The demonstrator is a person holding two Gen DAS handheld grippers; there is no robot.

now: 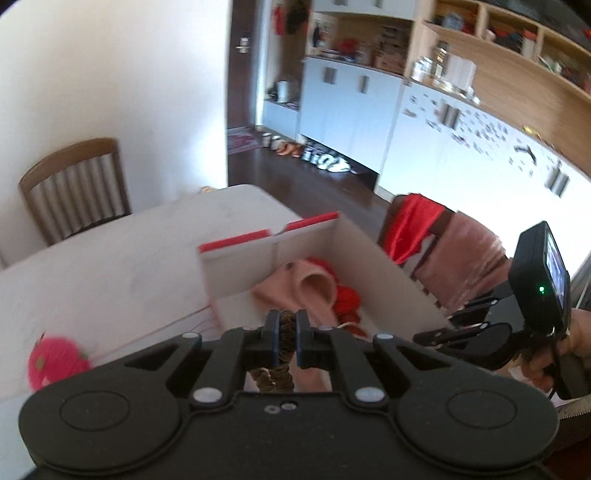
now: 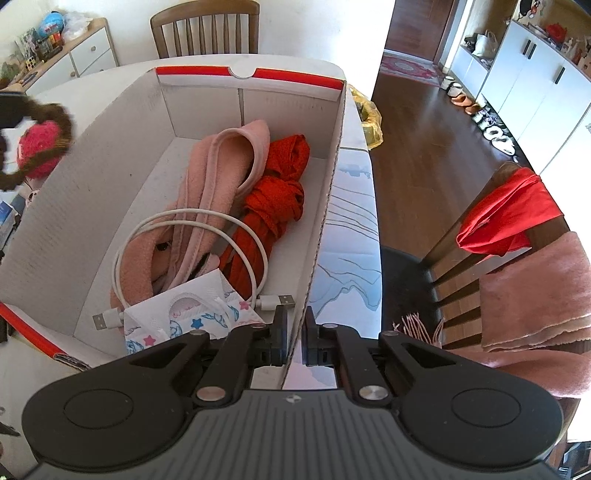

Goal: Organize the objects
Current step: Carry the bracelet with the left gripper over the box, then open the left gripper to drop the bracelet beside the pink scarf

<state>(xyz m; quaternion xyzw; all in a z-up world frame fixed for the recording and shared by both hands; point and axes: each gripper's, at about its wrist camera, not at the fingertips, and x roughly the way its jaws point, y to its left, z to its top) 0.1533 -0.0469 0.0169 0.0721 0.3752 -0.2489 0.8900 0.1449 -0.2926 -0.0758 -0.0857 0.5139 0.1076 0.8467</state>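
My left gripper is shut on a brown scrunchie and holds it above the near end of a white cardboard box with a red rim. The same scrunchie shows blurred at the left of the right wrist view, outside the box's left wall. My right gripper is shut on the box's right wall. Inside the box lie a pink garment, a red cloth, a white USB cable and a patterned face mask.
A pink fuzzy ball lies on the white table left of the box. Wooden chairs stand at the far side and on the right, the latter draped with red and pink cloth. A yellow bag sits by the table's far corner.
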